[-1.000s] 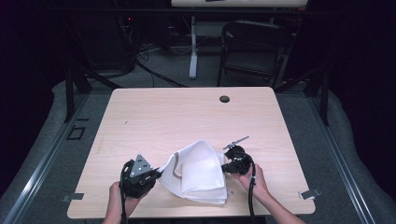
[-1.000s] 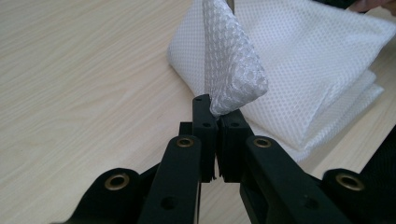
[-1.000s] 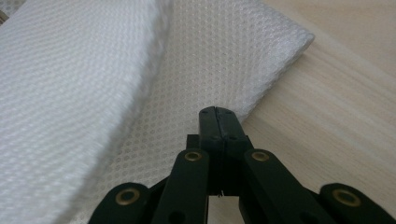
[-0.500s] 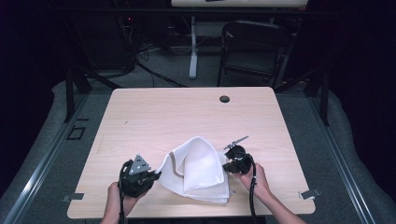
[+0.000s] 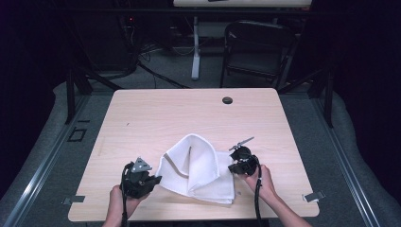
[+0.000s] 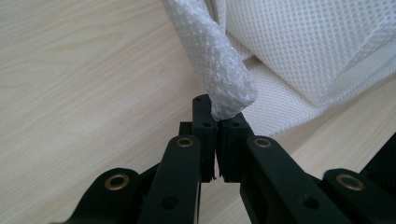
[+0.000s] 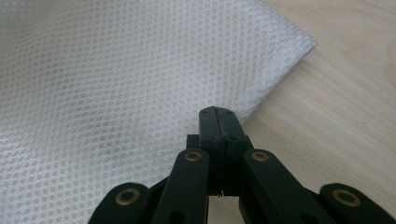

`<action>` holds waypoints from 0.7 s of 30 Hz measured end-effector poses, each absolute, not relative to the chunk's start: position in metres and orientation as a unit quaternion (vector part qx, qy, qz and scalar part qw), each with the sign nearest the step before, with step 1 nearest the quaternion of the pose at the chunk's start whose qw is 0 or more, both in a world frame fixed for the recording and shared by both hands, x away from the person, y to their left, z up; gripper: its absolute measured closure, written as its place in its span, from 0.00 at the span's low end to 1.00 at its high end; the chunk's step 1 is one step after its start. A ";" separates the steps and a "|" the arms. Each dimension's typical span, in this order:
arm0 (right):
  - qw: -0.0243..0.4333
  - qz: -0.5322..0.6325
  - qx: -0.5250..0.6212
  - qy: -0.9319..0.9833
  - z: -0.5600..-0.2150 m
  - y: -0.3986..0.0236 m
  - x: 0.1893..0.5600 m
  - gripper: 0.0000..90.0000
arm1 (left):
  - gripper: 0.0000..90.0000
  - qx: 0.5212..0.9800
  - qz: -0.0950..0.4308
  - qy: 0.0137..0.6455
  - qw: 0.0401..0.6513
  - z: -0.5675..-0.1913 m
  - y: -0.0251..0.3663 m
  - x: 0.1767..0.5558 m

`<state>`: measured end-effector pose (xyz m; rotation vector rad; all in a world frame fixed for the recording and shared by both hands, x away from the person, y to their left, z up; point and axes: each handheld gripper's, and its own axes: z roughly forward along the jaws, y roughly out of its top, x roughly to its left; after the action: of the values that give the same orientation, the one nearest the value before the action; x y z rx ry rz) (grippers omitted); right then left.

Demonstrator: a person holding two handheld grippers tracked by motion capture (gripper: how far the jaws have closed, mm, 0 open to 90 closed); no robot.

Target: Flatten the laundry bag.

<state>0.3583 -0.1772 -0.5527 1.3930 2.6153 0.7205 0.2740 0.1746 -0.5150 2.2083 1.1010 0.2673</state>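
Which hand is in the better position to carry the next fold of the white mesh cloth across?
Left, probably. The left claw is shut on a raised, rolled edge of the white mesh cloth, free to travel. The right claw is shut on the edge lying flat on the wooden table.

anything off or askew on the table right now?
Nothing damaged or spilled. The white cloth lies half-folded and uneven: one flap stands up in a hump, the lower layer sticks out to the right. The left gripper pinches a rolled corner; the right gripper is shut at the cloth's edge. That fits mid-fold work.
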 end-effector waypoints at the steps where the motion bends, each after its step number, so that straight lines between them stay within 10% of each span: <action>1: 0.046 0.244 0.460 0.853 -0.554 -0.178 0.359 1.00 | 0.97 0.842 0.102 0.420 0.324 -0.515 0.175 0.274; 21: 0.076 0.273 0.456 0.844 -0.542 -0.184 0.355 1.00 | 0.97 0.848 0.090 0.423 0.307 -0.522 0.168 0.275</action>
<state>0.3552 -0.1840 -0.5420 1.3666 2.5297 0.8197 0.2753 0.1680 -0.5222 2.2426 1.1182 0.2384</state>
